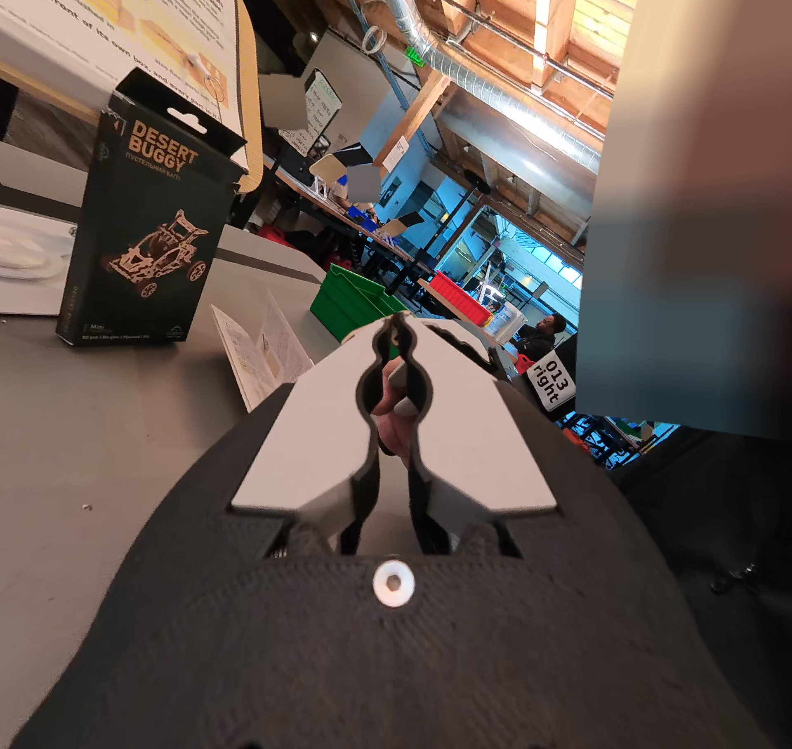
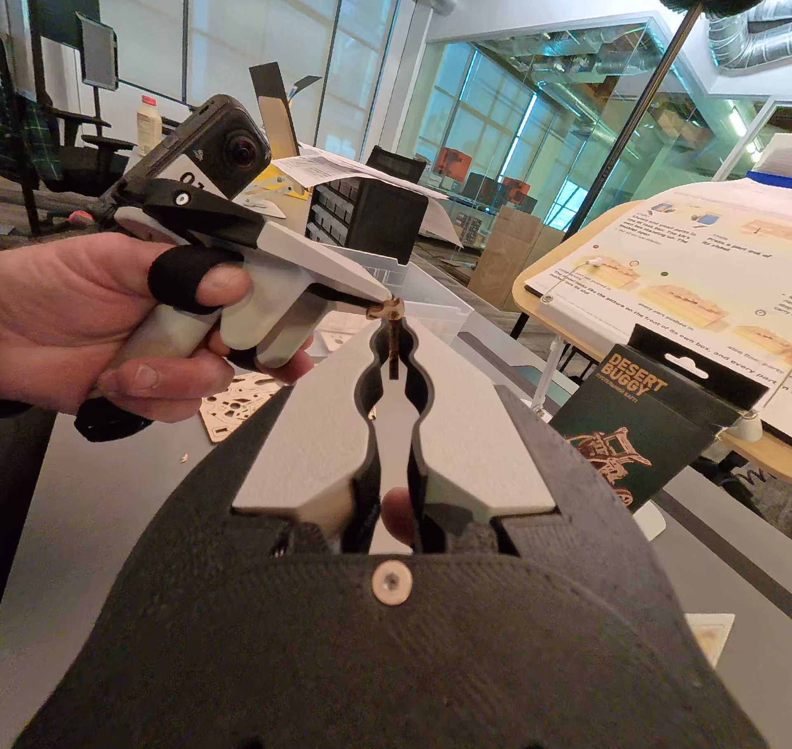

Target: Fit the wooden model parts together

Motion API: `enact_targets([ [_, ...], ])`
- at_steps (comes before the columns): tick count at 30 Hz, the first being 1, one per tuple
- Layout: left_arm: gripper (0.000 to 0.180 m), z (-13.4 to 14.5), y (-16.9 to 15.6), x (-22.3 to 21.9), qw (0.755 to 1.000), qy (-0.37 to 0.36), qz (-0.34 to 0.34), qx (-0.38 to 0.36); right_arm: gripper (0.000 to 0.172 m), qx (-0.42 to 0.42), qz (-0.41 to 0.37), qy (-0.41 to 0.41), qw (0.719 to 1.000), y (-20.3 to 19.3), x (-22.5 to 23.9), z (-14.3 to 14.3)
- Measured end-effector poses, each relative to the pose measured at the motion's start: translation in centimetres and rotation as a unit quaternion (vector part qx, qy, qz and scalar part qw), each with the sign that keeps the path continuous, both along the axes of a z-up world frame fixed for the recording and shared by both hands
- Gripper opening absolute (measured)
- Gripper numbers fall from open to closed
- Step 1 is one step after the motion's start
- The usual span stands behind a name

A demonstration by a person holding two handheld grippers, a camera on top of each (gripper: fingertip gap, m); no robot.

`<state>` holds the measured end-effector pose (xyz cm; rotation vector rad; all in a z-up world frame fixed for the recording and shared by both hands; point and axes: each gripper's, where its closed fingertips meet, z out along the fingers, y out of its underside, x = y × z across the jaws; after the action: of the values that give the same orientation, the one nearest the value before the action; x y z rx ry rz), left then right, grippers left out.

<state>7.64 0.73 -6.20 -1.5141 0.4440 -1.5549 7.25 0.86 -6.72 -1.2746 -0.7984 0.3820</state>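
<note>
My right gripper (image 2: 393, 334) is shut on a thin dark wooden strip (image 2: 393, 355), which stands upright between its pads. My left gripper (image 2: 384, 300) comes in from the left in a person's hand. Its tips are pinched on a small pale wooden piece (image 2: 388, 309) that sits on the top end of the strip. In the left wrist view my left gripper (image 1: 396, 321) is shut, with only a sliver of the piece showing at the tips. A white finger (image 1: 454, 334) of the right gripper lies just behind them. Both grippers are held above the grey table (image 1: 107, 428).
A dark kit box (image 2: 643, 420) stands on the table, also in the left wrist view (image 1: 141, 222). An open booklet (image 1: 261, 351) and a green bin (image 1: 347, 295) lie beyond. A laser-cut plywood sheet (image 2: 240, 407) and a clear bin (image 2: 433, 300) lie below, with an instruction board (image 2: 685, 265) on the right.
</note>
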Motion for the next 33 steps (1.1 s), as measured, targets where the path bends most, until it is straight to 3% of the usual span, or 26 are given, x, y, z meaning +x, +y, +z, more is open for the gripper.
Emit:
enact_targets([
  [15,0.000,-0.1,-1.5,-0.2,0.995,0.013,-0.100,0.001,0.001,0.024,0.078,-0.026,0.996,-1.4,-0.4,0.0],
  [18,0.019,-0.6,-1.3,-0.4,0.995,0.045,-0.089,0.016,0.002,0.035,0.067,-0.025,0.997,-1.2,-0.2,0.0],
  [27,0.005,-0.3,-2.7,-0.5,0.989,0.079,-0.112,0.055,0.002,0.117,0.079,-0.105,0.985,-2.5,-0.9,-0.5],
  [33,0.005,0.0,-3.9,-0.8,0.986,0.043,-0.157,0.037,0.002,0.142,0.107,-0.127,0.976,-3.7,-1.2,-0.2],
])
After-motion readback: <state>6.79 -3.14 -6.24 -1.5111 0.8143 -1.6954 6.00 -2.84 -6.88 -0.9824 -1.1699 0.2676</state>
